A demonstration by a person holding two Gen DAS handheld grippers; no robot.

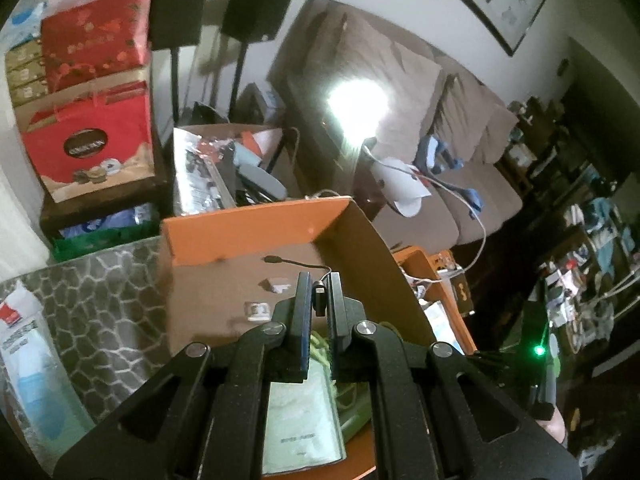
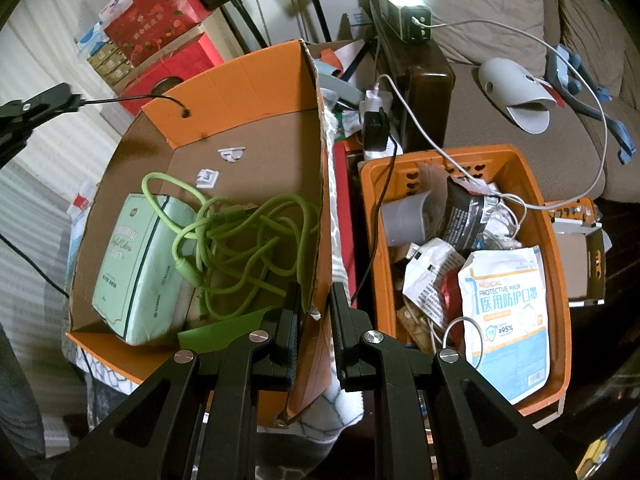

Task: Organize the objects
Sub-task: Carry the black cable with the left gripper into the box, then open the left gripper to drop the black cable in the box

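**Black cable goes into the orange box, one wall pinned between fingers**

The left gripper [image 1: 319, 294] hangs over the open orange cardboard box [image 2: 248, 76], its jaws drawn nearly together on the plug end of a thin black cable [image 1: 298, 264]. The cable's free connector trails out above the brown floor of the box. The right gripper [image 2: 314, 312] straddles the box's near side wall with a narrow gap between its fingers; whether the pads actually press the cardboard is hard to say from this angle.

Inside the box lie a tangled lime-green cord [image 2: 236, 240], a pale green soft pack of tissues [image 2: 132, 264] and two small white plastic clips [image 2: 208, 178].

The thin cable could snag on the green tangle if released there, or its tail could drape over the wall. The far half of the box floor is bare and offers the better landing.

Just beside the box, an orange plastic basket [image 2: 554, 240] is crowded with wrappers and a white-and-blue mask packet [image 2: 508, 312], leaving little room that side.
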